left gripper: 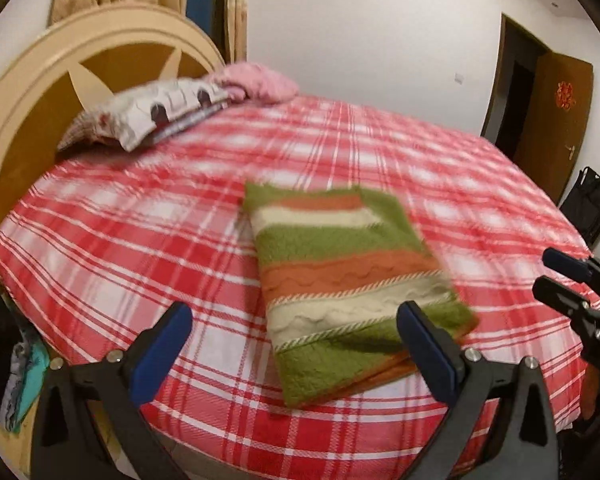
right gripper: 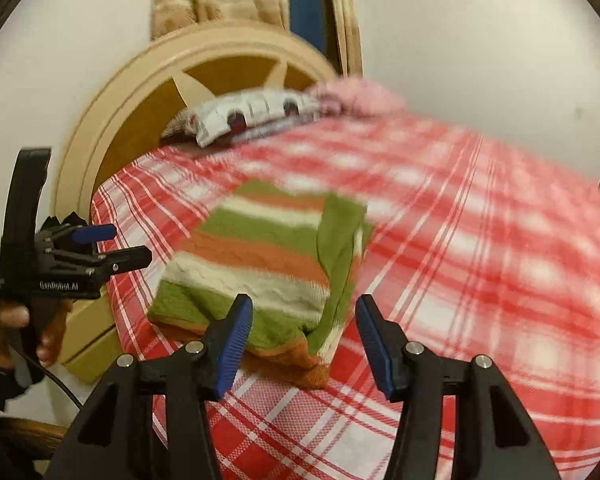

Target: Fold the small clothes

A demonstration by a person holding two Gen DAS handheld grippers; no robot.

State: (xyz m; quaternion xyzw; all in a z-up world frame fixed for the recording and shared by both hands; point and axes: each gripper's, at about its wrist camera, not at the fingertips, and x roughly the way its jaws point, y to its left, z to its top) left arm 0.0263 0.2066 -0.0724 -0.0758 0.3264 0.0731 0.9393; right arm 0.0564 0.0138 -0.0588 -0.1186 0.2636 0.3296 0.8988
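A folded knit garment (left gripper: 340, 264) with green, orange and cream stripes lies flat on the red-and-white plaid bedsheet (left gripper: 140, 240). My left gripper (left gripper: 292, 320) hovers over its near end, open wide, with nothing between the blue pads. In the right wrist view the garment (right gripper: 260, 256) has a green sleeve folded along its right side. My right gripper (right gripper: 304, 308) is open above the garment's near corner, and its pads do not press on the fabric. Each gripper shows in the other's view: the right gripper (left gripper: 556, 280) at the right edge, the left gripper (right gripper: 128, 244) in a hand at the left.
A round wooden headboard (left gripper: 32, 92) stands at the bed's far left. Against it lie a patterned pillow (left gripper: 148, 116) and a pink blanket (left gripper: 260, 80). A brown door (left gripper: 556, 120) and a black bag (left gripper: 588, 204) are at the right. Clothes (left gripper: 24, 376) hang off the left edge.
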